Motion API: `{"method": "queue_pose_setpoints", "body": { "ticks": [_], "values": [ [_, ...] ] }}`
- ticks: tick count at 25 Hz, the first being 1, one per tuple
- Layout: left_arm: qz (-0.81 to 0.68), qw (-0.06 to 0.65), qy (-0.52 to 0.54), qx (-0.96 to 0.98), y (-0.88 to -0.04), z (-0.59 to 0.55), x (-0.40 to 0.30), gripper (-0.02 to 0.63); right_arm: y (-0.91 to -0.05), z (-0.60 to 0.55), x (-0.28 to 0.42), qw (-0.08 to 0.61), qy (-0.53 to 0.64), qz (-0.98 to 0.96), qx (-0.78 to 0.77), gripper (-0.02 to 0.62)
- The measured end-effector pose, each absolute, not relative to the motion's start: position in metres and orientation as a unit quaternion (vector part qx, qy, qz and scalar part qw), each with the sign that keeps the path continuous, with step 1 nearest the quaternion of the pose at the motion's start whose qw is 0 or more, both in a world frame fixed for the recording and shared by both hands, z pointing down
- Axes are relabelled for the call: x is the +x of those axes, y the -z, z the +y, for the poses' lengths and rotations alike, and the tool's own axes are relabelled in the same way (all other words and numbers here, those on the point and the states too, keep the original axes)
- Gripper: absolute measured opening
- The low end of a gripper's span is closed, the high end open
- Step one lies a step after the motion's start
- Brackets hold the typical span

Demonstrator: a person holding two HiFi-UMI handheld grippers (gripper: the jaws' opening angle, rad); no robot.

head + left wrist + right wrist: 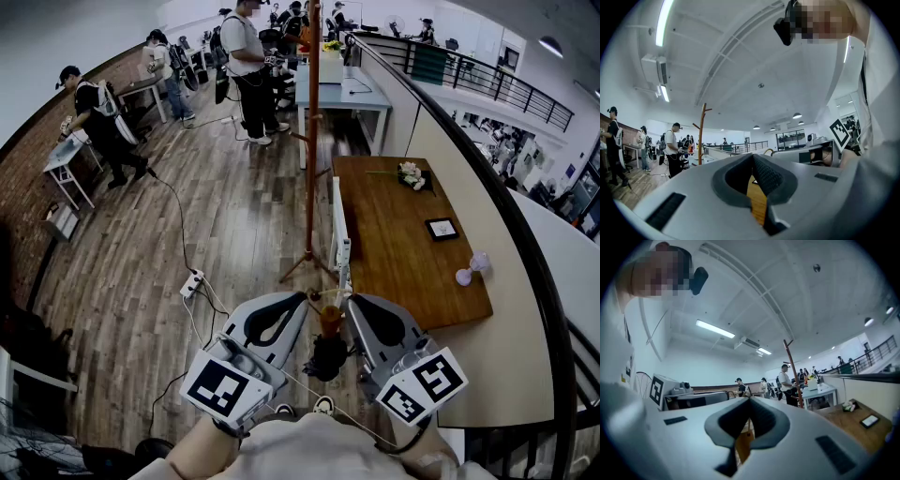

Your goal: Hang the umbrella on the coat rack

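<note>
The coat rack [312,141] is a tall brown wooden pole on splayed feet, standing on the plank floor ahead of me; it also shows as the coat rack [701,136] and the coat rack [793,373]. Close to my body, the left gripper [302,298] and right gripper [354,300] point forward side by side, both jaws closed tip to tip. Between and below them shows the umbrella [328,337], with an orange-brown handle and a black body; what holds it is hidden. Something orange-brown shows behind the shut jaws of the left gripper [753,159] and of the right gripper [750,400].
A wooden table [403,244] stands right of the rack with flowers [411,174], a small frame [442,228] and a pink object [469,267]. A power strip [192,281] and cables lie on the floor. Several people stand at the back. A railing [487,150] curves along the right.
</note>
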State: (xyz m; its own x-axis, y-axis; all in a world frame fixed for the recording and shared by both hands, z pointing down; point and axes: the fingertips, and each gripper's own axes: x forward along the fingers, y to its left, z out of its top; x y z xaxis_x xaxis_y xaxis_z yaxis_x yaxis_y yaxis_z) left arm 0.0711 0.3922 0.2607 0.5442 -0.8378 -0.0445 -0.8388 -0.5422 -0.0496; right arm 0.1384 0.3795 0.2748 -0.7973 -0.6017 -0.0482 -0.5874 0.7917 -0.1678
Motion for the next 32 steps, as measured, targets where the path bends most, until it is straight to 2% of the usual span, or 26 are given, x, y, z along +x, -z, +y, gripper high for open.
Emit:
{"method": "queue_pose_setpoints", "body": {
  "ticks": [32],
  "values": [
    [0.507, 0.018, 0.009, -0.862, -0.296, 0.348, 0.091, 0.007, -0.315, 0.333, 0.152, 0.021, 0.091, 0.959, -0.266, 0.008]
  ]
}}
